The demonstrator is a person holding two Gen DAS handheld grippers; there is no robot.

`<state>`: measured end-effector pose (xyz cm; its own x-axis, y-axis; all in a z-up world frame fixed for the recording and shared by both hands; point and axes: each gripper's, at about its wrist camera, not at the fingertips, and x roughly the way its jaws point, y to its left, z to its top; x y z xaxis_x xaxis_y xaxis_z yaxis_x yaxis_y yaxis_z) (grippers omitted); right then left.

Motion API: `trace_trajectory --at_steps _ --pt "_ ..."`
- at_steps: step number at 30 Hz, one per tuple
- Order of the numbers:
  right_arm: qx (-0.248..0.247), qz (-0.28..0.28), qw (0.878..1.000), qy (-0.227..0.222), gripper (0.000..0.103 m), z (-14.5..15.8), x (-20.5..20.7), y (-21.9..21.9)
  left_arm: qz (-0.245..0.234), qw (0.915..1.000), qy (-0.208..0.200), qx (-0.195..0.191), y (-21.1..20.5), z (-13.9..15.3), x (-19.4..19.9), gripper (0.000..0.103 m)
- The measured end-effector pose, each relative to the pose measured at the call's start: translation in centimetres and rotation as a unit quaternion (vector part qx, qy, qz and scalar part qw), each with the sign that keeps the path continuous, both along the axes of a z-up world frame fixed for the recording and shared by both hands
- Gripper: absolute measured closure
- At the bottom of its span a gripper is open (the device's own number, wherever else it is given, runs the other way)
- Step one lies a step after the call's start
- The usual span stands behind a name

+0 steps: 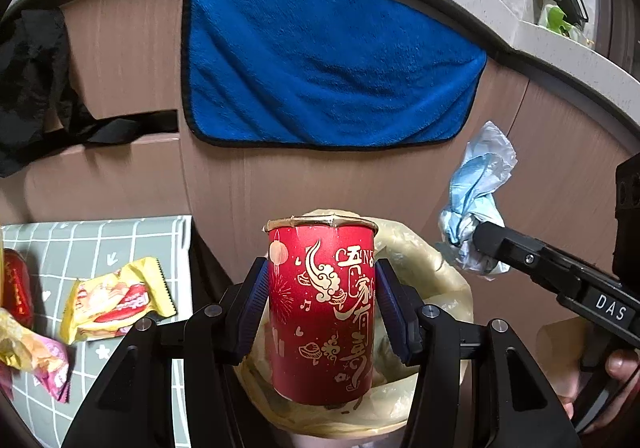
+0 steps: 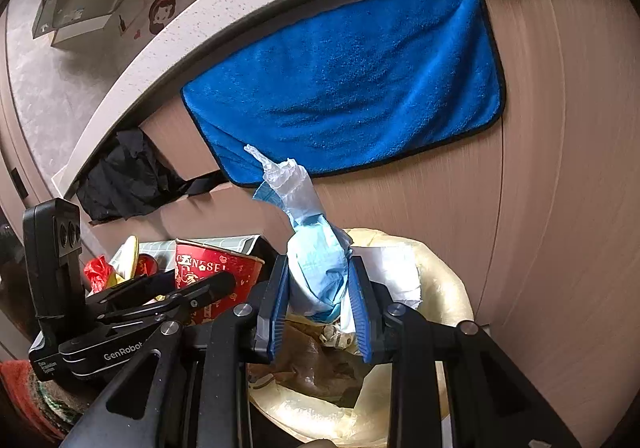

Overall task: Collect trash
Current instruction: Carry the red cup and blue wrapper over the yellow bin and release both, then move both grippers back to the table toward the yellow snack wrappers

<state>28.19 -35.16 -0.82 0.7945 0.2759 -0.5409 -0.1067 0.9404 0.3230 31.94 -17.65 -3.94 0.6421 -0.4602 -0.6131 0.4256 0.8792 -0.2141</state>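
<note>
Cabinet fronts (image 1: 132, 60) of pale wood fill the background, and a blue towel (image 1: 320, 56) with a dark edge hangs flat against them, its long side running across. Below it stands a trash bin (image 2: 448, 288) lined with a yellowish bag, mouth open upward; brown and white scraps lie inside. To the bin's left is the desk (image 1: 92, 240), covered in a grey checked cloth, with a yellow snack wrapper (image 1: 116, 298) lying flat on it and a pink wrapper (image 1: 54, 364) near its edge.

The left hand-held gripper (image 1: 322, 306) is clenched on a red paper cup (image 1: 322, 308) with gold lettering, its blue pads pressing the cup's two sides. The cup stands upright, long axis vertical, open rim up, directly over the bin's mouth and just in front of its far rim.

The right hand-held gripper (image 2: 318, 294) is clamped on a crumpled blue-and-white tissue wad (image 2: 316, 260). The wad's long axis runs roughly upright, leaning left at the top, where it tapers to a thin twisted tip pointing toward the towel. It hangs above the bin's opening, right of the cup and apart from it.
</note>
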Motion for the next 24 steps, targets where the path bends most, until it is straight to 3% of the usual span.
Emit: trace_trajectory --at_steps 3,5,9,13,24 --pt "0.018 -0.006 1.0 -0.002 0.072 -0.2 0.4 -0.6 -0.047 0.9973 0.04 -0.04 -0.3 -0.6 1.4 0.038" --pt "0.035 -0.012 0.999 0.006 0.068 -0.5 0.8 -1.2 -0.04 0.9966 0.055 -0.047 -0.2 -0.9 2.0 0.033" --pt "0.057 -0.017 0.998 0.017 0.066 -1.2 1.1 -2.0 -0.021 0.9983 0.04 -0.037 0.5 -0.4 1.9 0.033" --pt "0.042 -0.018 0.999 0.021 0.066 -1.5 0.7 -1.4 0.008 0.9997 0.014 -0.018 2.1 0.1 1.4 0.032" --pt "-0.018 -0.01 1.0 0.023 0.066 -2.0 -1.0 3.1 0.106 0.9939 -0.015 0.026 13.5 -0.5 -0.4 0.032"
